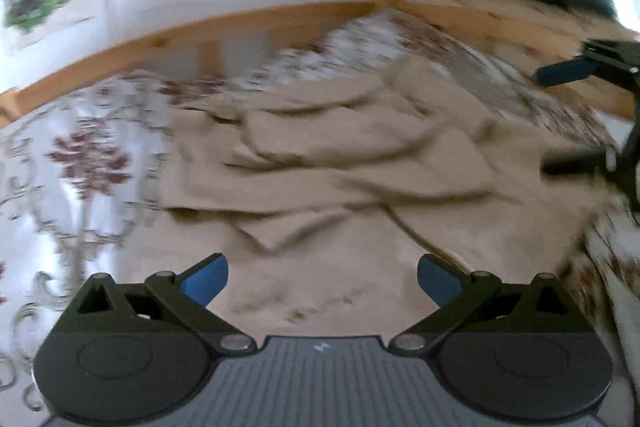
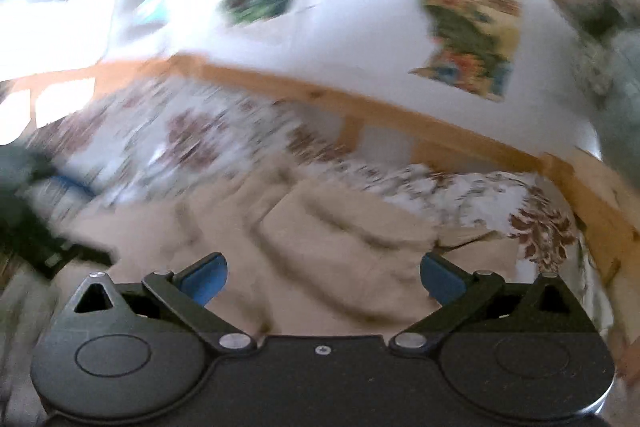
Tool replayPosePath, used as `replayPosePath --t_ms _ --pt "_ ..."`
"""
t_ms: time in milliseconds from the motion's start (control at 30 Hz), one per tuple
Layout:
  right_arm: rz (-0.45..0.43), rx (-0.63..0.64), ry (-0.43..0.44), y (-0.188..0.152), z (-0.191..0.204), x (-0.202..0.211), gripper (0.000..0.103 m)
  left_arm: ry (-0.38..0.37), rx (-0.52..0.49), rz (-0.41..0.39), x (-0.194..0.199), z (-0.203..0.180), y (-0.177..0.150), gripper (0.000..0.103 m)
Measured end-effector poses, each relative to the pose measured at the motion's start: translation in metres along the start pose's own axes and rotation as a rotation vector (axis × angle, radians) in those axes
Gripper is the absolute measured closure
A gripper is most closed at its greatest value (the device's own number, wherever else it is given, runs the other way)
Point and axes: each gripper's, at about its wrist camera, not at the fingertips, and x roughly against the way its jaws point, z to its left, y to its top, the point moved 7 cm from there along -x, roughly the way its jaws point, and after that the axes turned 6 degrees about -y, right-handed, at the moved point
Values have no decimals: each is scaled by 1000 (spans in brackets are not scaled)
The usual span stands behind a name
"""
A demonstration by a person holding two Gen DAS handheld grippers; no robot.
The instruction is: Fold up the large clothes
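The bed, with its flowered cover and wooden frame against a white wall hung with bright pictures, serves as the broad flat place a big piece of clothing needs for folding; the beige garment lies rumpled across the middle of it, heaped in loose overlapping folds rather than spread flat, so it probably wants smoothing out before any neat fold can be made; both views are smeared by motion, so which part of the garment is sleeve or hem I cannot tell; the left hand-held gripper hangs above the near edge of the cloth with its blue pads wide apart and nothing between them; the right hand-held gripper likewise stands fully spread and empty over the fabric, apparently free to pick a fresh hold.
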Motion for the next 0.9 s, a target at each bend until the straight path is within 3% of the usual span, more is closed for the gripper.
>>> replayPosePath --t_ms 167,267,367,633,767,900 --pt "201 313 98 -59 65 1 1 -15 -97 100 -20 -33 -26 1" --pt "324 294 135 -88 82 -21 1 -22 -83 163 -27 -41 -38 1" --pt "423 320 102 -107 85 -42 1 -15 -25 207 -31 -41 -43 1" --pt "371 260 38 -99 68 -52 1 7 52 267 -29 -39 -43 1" --pt "281 211 -22 -90 53 -45 2 34 -2 241 -26 -44 -41 1" --pt "188 126 -58 -73 37 -37 7 32 -120 192 -19 -57 -43 1"
